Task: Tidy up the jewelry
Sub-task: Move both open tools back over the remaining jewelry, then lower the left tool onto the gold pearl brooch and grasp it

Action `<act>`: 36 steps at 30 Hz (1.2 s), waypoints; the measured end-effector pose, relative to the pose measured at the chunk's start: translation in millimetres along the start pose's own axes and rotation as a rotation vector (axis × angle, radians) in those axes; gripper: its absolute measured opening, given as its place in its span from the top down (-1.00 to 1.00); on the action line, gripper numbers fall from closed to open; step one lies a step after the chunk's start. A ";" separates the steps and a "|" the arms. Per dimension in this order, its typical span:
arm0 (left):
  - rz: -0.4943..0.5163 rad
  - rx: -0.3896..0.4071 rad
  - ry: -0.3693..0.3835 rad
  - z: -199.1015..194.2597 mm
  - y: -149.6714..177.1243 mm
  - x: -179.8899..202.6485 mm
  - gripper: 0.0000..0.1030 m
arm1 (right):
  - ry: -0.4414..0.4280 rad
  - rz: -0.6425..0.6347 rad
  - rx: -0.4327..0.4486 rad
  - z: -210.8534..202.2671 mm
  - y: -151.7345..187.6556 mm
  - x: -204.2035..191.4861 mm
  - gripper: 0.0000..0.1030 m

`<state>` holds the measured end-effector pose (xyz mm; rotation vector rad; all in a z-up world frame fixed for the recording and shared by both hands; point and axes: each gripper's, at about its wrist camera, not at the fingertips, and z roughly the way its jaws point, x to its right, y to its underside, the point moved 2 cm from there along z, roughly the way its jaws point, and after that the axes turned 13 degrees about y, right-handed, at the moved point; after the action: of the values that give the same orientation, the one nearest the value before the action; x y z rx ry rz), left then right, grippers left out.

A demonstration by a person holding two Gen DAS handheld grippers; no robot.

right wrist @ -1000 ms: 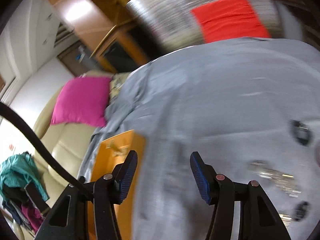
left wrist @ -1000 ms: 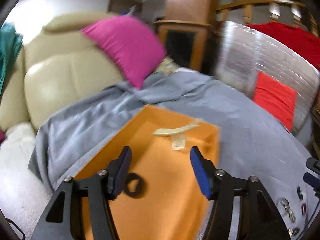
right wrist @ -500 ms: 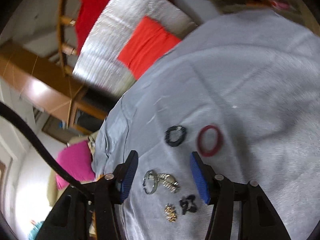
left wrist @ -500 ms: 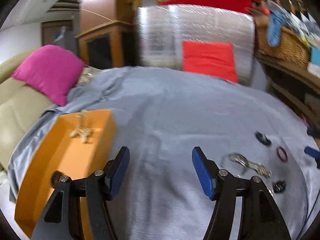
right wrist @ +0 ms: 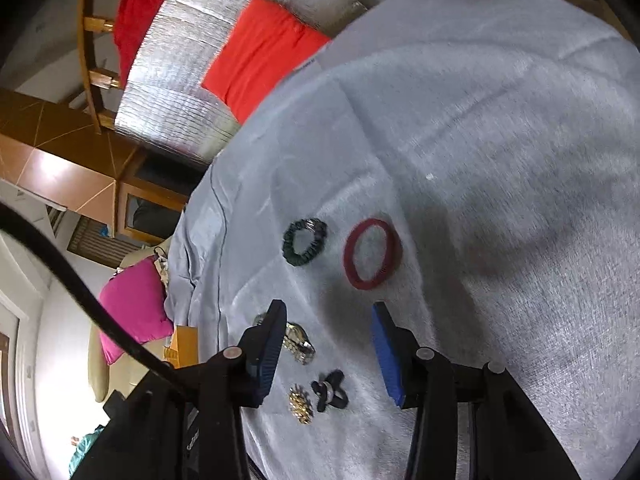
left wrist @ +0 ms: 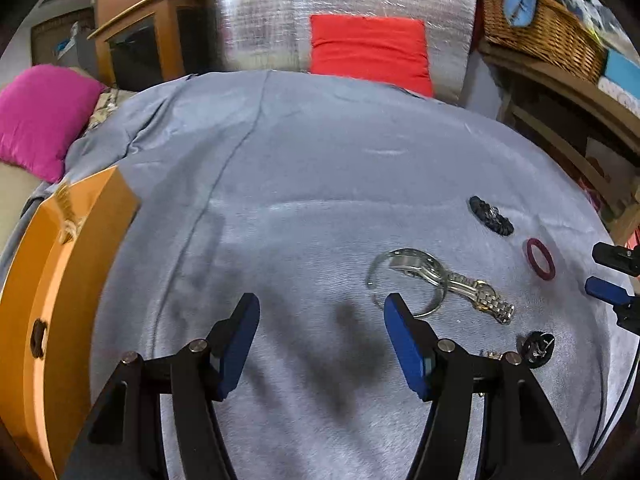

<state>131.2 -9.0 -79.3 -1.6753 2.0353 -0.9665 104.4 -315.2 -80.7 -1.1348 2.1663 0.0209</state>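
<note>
Loose jewelry lies on a grey cloth. A silver watch and a clear bangle lie just ahead of my left gripper, which is open and empty. Further right are a dark beaded bracelet, a red ring-shaped band and a small black piece. In the right wrist view my right gripper hangs over the cloth with its jaws closing on nothing. The red band and dark bracelet lie beyond it; a gold brooch, black bow-shaped piece and watch lie below it.
An orange box sits at the cloth's left edge with a dark item inside. A pink cushion, a silver-wrapped panel with a red cushion, and a wicker basket on wooden shelves surround the cloth.
Both views have swung from the orange box to the loose jewelry on the right. The right gripper has rolled, come lower, and its jaws have narrowed.
</note>
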 end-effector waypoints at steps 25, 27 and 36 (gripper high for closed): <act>0.112 -0.101 0.209 18.9 5.6 42.3 -0.27 | 0.016 -0.089 -0.062 11.3 15.4 -18.3 0.08; 0.132 -0.103 0.256 13.5 8.7 50.6 -0.27 | 0.019 -0.086 -0.063 13.0 15.6 -19.2 0.08; 0.220 -0.154 0.334 13.6 20.2 73.9 -0.27 | 0.031 0.039 -0.010 3.0 -1.0 4.2 0.09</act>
<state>106.5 -82.0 -90.8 -1.3924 2.5070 -1.0954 105.2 -318.0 -85.2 -1.1055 2.2181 0.0318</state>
